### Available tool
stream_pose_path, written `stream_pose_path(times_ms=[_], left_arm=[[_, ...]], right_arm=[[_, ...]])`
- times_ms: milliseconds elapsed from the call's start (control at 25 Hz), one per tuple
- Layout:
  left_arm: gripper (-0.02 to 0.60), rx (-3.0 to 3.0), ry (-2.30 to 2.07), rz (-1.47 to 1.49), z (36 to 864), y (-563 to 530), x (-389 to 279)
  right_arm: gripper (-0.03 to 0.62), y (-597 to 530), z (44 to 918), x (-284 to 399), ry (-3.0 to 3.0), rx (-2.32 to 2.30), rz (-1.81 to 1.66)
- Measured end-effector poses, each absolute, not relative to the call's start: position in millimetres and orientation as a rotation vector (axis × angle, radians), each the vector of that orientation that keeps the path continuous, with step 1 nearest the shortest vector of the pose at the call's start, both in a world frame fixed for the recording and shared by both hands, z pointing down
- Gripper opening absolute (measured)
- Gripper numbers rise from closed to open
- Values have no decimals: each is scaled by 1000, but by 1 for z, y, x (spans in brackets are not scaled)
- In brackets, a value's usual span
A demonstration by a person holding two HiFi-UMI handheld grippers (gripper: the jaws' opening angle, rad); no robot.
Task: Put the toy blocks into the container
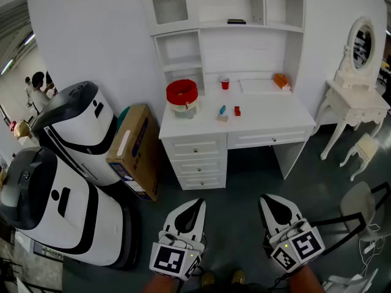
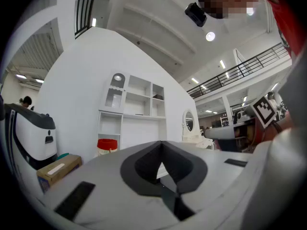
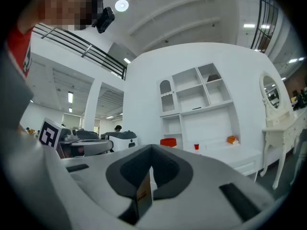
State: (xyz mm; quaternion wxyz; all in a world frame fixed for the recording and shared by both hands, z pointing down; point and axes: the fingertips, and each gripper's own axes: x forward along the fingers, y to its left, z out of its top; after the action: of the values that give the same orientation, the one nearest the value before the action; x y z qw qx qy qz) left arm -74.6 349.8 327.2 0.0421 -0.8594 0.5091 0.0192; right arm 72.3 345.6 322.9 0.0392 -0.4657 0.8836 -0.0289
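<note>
White counter [image 1: 269,112]: red container [image 1: 182,96] at left; toy blocks [image 1: 237,110] lie beside it, not touching. Left gripper [image 1: 192,210] and right gripper [image 1: 277,207] both clenched, empty, above grey floor [image 1: 244,179], well apart from counter. Cardboard box [image 1: 135,151] leans beside the drawers.

Cardboard box [image 1: 137,151] beside white desk [image 1: 269,112]

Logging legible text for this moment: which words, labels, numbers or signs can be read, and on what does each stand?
Nothing is legible.
On the cardboard box: blue print, too small to read.
On the small tag at the right gripper jaws: dark print, blurred.
On the marker cube of the left gripper, and on the right one's: square patterns, no words.
</note>
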Motion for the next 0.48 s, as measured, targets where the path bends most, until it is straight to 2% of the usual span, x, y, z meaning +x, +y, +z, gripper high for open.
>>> stream_pose_path(times_ms=[480], left_arm=[[28, -2620, 1556, 64, 325, 355, -79]], right_arm=[[9, 352, 320, 66, 2718, -1413, -56]])
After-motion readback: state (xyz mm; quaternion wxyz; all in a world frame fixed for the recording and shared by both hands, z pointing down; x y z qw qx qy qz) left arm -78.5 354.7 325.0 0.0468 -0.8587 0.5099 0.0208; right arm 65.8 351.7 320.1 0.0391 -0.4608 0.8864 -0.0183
